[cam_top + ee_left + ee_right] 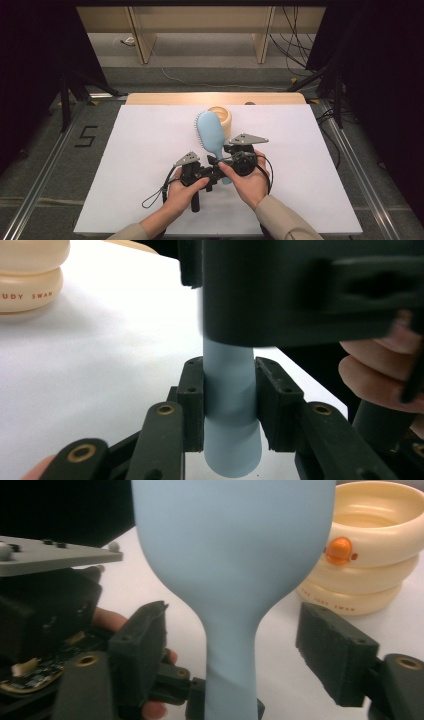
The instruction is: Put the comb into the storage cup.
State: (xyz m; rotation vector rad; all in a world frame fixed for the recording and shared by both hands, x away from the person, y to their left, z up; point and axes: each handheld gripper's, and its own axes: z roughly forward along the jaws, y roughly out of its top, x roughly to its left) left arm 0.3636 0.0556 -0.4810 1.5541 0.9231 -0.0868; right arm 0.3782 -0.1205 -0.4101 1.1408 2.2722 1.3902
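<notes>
Near the middle of the white table (150,165), the pale blue plastic hairbrush (210,134) sits with its handle toward the person and its head just in front of the cream ringed plastic container (222,116). Left tongs (229,390) pinch the hairbrush handle low down, pads tight on both sides. Right tongs (231,645) are spread around the handle's neck, pads clear of it on each side. Both hands sit close together at the handle end.
</notes>
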